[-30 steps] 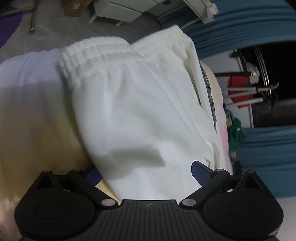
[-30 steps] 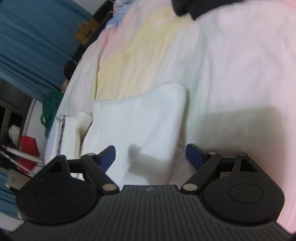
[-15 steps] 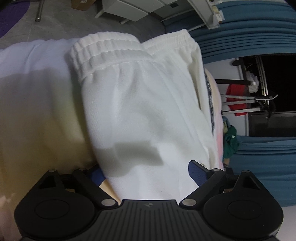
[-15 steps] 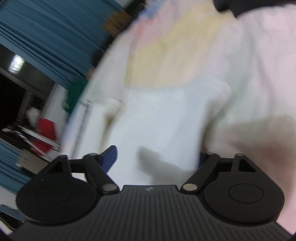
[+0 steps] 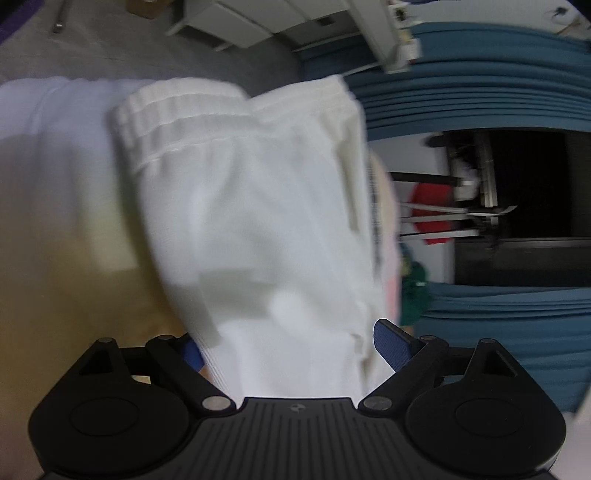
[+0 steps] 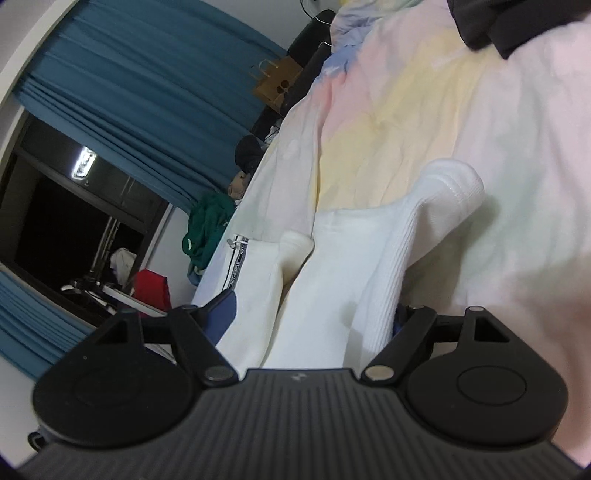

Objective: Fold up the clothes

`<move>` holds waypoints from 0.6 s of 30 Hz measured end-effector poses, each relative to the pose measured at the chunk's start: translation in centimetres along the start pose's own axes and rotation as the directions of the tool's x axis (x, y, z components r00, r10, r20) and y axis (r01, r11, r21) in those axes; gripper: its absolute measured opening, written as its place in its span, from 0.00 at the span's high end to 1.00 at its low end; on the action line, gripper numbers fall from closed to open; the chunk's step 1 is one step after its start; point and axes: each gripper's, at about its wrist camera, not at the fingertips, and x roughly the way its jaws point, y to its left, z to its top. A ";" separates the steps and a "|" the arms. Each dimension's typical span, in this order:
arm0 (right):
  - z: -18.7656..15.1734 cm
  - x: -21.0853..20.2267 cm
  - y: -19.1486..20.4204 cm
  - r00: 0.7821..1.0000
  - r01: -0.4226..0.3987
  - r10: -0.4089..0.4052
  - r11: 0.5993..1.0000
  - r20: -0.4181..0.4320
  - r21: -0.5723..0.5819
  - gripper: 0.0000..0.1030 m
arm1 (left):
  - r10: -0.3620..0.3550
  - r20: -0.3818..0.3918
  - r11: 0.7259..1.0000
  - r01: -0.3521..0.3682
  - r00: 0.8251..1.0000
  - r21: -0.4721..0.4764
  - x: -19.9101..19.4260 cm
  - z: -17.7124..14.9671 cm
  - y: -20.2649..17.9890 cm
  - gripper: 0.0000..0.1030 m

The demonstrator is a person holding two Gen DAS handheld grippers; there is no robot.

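Observation:
White trousers with a ribbed elastic waistband [image 5: 177,114] lie on a pastel bedsheet [image 5: 55,221]. In the left wrist view the trousers [image 5: 266,229] run between the fingers of my left gripper [image 5: 288,343], whose jaws stand wide apart around the cloth. In the right wrist view the ribbed cuff [image 6: 454,184] and leg [image 6: 332,277] run between the fingers of my right gripper [image 6: 314,314], jaws also wide apart around the cloth. The right fingertip of each is partly hidden by fabric.
The pastel sheet [image 6: 480,110] spreads to the right. A dark garment [image 6: 498,22] lies at its far end. Blue curtains [image 6: 129,92], a green garment [image 6: 207,229] and a red item [image 5: 432,210] sit beyond the bed's edge. Grey floor and white furniture [image 5: 240,22] lie beyond the waistband.
The right gripper has moved forward over the trouser leg, so the cloth now lies between its fingers and looks lifted. The left view has shifted slightly and is blurred by motion.

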 end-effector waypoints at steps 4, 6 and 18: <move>-0.6 1.4 -1.7 0.988 0.131 -0.130 0.991 -0.082 0.016 0.23 | 0.054 -0.009 0.998 -0.053 0.999 0.017 0.3 -0.4 -0.1 0.11; -0.7 1.7 -2.5 0.983 0.160 -0.155 0.986 -0.101 0.048 0.26 | 0.114 -0.021 0.993 -0.114 0.993 0.009 0.7 -0.5 0.3 0.13; -0.4 0.5 -0.7 1.000 -0.021 0.021 0.998 -0.011 0.062 0.23 | 0.066 -0.064 0.998 -0.067 0.996 -0.006 1.5 -0.4 1.0 0.23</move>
